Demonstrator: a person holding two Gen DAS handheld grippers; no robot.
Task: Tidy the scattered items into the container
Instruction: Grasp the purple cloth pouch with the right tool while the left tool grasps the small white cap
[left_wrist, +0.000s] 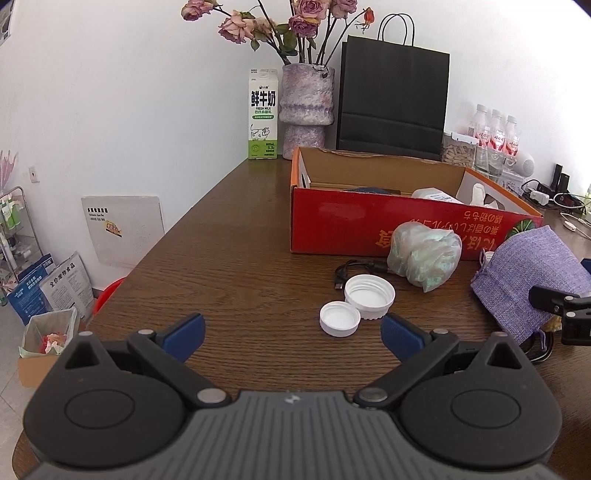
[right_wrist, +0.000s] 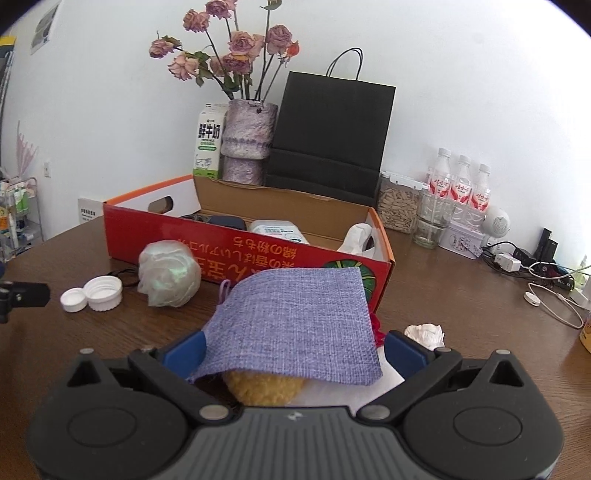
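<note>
The right gripper (right_wrist: 293, 350) had its fingers apart around the purple cloth pouch (right_wrist: 295, 325), which looked soft and light, best pinched at an edge. The left gripper (left_wrist: 291, 338), fingers apart and empty, hovered over the bench (left_wrist: 236, 240) near two white caps (left_wrist: 356, 306); beyond stood the red box (right_wrist: 243, 254).
</note>
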